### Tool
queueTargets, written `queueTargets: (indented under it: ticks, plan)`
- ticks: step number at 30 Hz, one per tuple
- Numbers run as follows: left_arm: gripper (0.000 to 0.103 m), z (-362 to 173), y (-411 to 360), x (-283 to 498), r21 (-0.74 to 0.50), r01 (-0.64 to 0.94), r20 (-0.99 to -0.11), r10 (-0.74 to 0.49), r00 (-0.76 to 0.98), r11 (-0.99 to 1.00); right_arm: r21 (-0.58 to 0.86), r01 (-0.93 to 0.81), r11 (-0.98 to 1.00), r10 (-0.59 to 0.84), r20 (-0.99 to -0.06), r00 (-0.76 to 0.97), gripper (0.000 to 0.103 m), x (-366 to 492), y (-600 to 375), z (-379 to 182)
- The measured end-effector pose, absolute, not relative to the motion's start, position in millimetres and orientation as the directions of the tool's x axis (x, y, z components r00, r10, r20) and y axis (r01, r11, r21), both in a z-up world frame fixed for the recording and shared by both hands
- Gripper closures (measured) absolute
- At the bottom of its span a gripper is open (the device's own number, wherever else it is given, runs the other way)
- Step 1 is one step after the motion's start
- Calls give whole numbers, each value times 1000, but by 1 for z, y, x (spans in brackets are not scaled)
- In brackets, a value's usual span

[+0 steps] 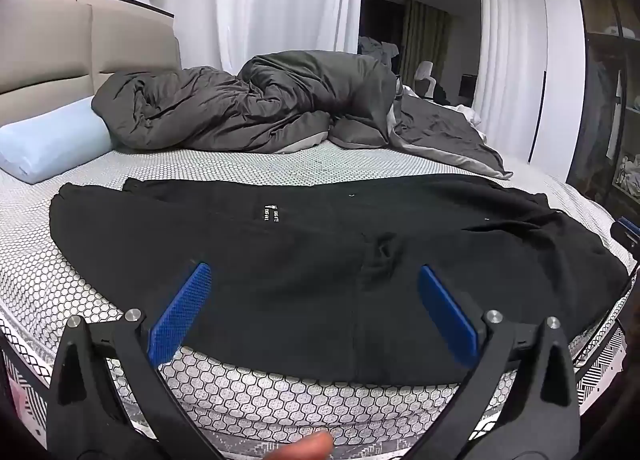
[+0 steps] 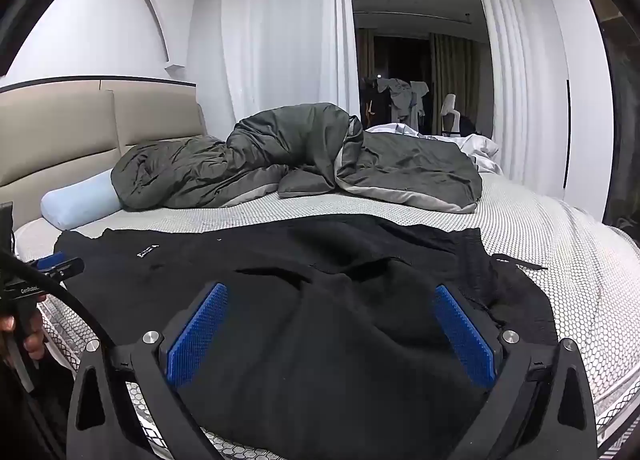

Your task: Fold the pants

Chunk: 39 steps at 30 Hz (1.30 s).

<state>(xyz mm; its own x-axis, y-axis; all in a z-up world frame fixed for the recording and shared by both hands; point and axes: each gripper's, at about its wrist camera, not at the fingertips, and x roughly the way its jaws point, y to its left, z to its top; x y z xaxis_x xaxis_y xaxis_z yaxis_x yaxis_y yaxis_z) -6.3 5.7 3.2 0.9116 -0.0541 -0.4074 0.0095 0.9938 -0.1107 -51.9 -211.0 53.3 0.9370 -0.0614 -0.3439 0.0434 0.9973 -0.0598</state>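
Black pants (image 1: 320, 260) lie spread across the near edge of a bed (image 1: 280, 163) covered in a white honeycomb-patterned sheet, the dark fabric rumpled with a small white label toward 11 o'clock of the garment's middle. The left gripper (image 1: 314, 312) hangs above the pants near the bed's edge, its blue pads spread wide with nothing between them but air; a fingertip (image 1: 312, 450) shows at 6 o'clock in the left wrist view alone. The right gripper (image 2: 330, 334) is likewise fully released over a bunched part of the cloth. Only the right wrist view shows the waistband and a loose drawstring (image 2: 520, 262) at 3 o'clock. A grey duvet (image 1: 248, 107) is heaped at 12 o'clock, a pale blue pillow (image 1: 52, 139) at 10 o'clock.
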Motion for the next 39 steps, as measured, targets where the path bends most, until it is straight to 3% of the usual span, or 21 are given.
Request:
queueTargets:
  ticks: [28,35,39]
  plan:
    - [1,1,5,0,-111,4,-429,-51,902,994,-13,31,999,-33,-323,946,0,-59,-207,56]
    - [1,-1,15,-1,-152,8,-429,-74,900,988,-18,-1,1000,-6,-355,935,0,-52,-208,50]
    - [1,-3,18,-3,-160,13,-432,-82,898,987,-13,-1,1000,-3,-314,949,0,-56,-206,49]
